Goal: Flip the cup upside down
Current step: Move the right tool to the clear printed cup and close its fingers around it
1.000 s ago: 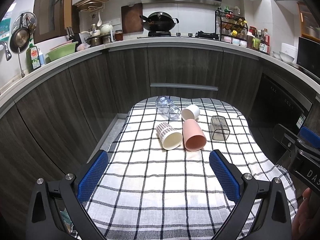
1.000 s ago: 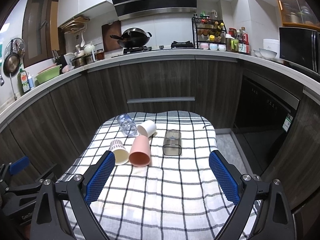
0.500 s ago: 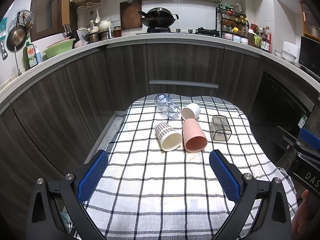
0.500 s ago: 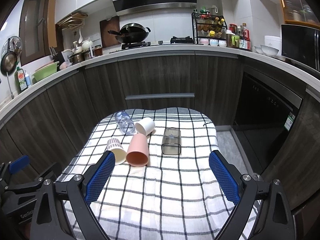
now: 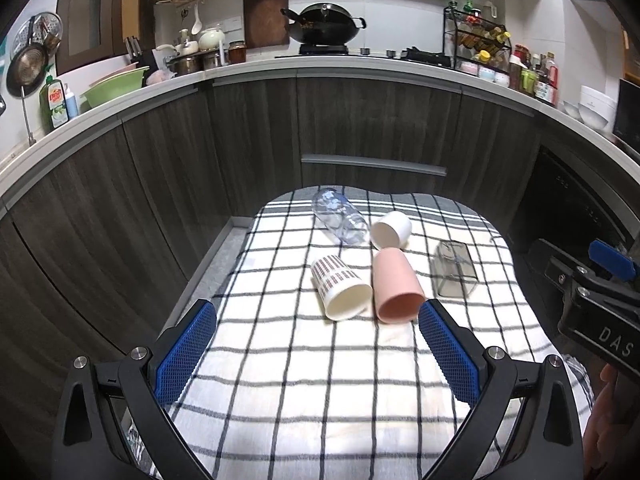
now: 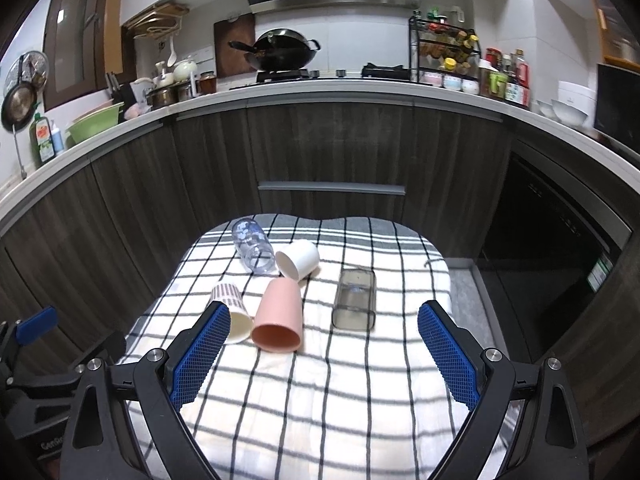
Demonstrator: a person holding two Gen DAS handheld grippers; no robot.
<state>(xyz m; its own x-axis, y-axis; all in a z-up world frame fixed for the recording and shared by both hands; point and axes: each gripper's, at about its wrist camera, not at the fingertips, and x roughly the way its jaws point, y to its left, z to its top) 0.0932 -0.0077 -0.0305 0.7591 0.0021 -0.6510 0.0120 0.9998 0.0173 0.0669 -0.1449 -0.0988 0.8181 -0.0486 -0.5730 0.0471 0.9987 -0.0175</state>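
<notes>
Both cameras have crept nearer the five tipped cups; left gripper (image 5: 316, 350) and right gripper (image 6: 324, 350) hover spread wide, and the smooth pink plastic cup (image 6: 278, 316) at twelve o'clock, touching its neighbours, could roll if nudged.

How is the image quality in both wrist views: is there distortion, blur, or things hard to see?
Left wrist view: strong fisheye bending curves the countertop; the cups on the checked cloth are sharp, the corners dark. Right wrist view: same bending; the grey transparent cup and the clear glass are faint against the cloth; the left tool is partly cut off at the edge.
</notes>
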